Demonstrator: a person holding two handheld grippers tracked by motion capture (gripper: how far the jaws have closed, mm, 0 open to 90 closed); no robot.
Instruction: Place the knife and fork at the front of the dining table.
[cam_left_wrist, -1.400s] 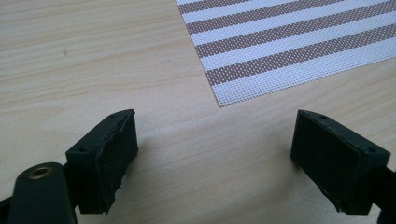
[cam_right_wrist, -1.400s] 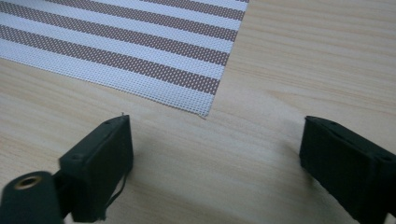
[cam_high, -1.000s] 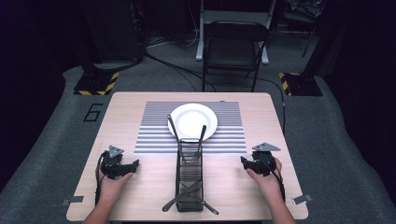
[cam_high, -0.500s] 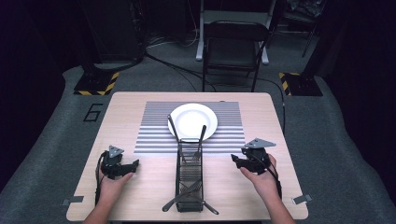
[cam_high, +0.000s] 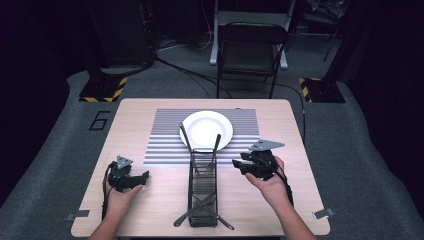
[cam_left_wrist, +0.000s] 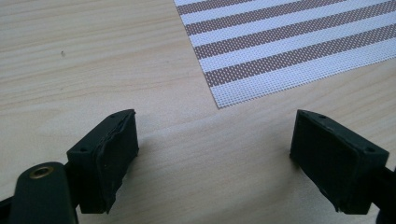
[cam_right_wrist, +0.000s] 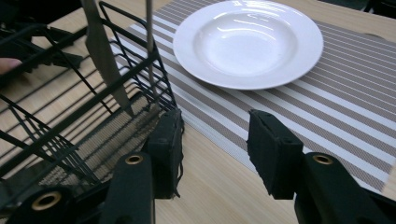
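Cutlery sits in the black wire rack (cam_high: 202, 187), which I take as my landmark: it lies lengthwise at the near middle of the table (cam_high: 150, 107), between my two hands. Two utensils (cam_high: 186, 137) rise from the rack's far end and lean out over the near rim of the white plate (cam_high: 206, 129), which rests just beyond the rack on the striped placemat (cam_high: 165, 135). In my right gripper view I see a broad flat blade (cam_right_wrist: 105, 56) and a thin stem (cam_right_wrist: 149, 46) standing inside the wires; which utensil each is I cannot tell. At the rack's near end, more dark handles (cam_high: 187, 216) cross and stick out on both sides.

By my judgement nothing has been taken out yet: the plate is bare and so is the mat beside it. All the work is left.

My right gripper (cam_high: 245, 164) is lifted just to the right of the rack's far end, pointing towards it. Its jaws have just been closing, yet they stand part open with nothing between them, only bare wood and mat edge. The left pad (cam_right_wrist: 168, 140) is close beside the rack's corner, not clearly touching it.

My left gripper (cam_high: 135, 181) rests low, well to the left of the rack, jaws wide apart and empty over the wood.
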